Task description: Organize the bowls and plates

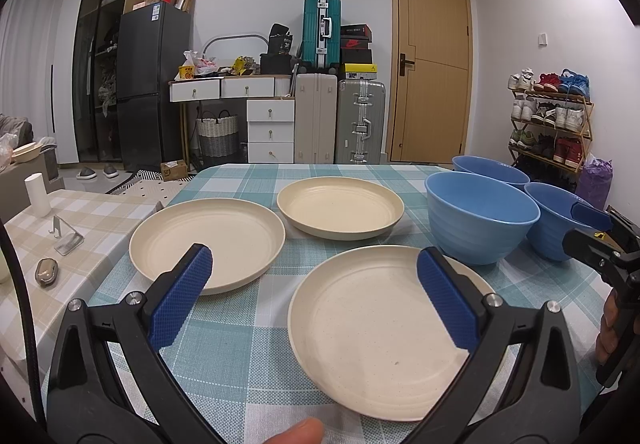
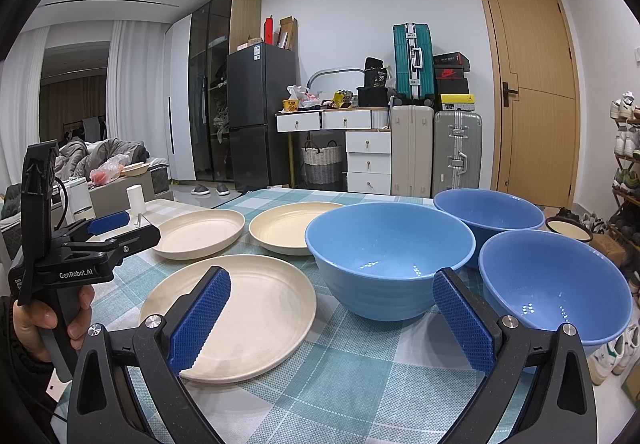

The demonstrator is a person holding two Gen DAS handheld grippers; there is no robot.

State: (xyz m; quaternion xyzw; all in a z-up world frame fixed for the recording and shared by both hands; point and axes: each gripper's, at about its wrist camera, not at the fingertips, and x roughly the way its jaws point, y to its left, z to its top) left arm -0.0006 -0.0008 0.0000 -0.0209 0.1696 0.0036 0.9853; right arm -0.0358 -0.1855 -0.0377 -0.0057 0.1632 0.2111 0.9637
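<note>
Starting at the left gripper (image 1: 316,284), its blue-padded fingers (image 1: 182,296) are spread wide and nothing is held between them. They are poised above the near plate (image 1: 372,332), with the left finger overlapping the rim of the left plate (image 1: 208,236) in this view; whether any contact is made cannot be told. A fingertip is seen at the bottom edge of the left wrist view.

The right gripper (image 2: 332,308) is likewise found with fingers (image 2: 464,324) spread apart and empty, raised before the near bowl (image 2: 390,252). A hand (image 2: 48,320) is seen gripping the handle of the left gripper at the left of the right wrist view.

Three cream plates are laid singly on the checked tablecloth (image 1: 240,344): the near plate, the left plate and the far plate (image 1: 340,206), none stacked. Three blue bowls stand upright to their right: the near bowl, the right bowl (image 2: 556,284) and the far bowl (image 2: 488,212), close together but not nested.

A second table (image 1: 80,212) adjoins on the left.
</note>
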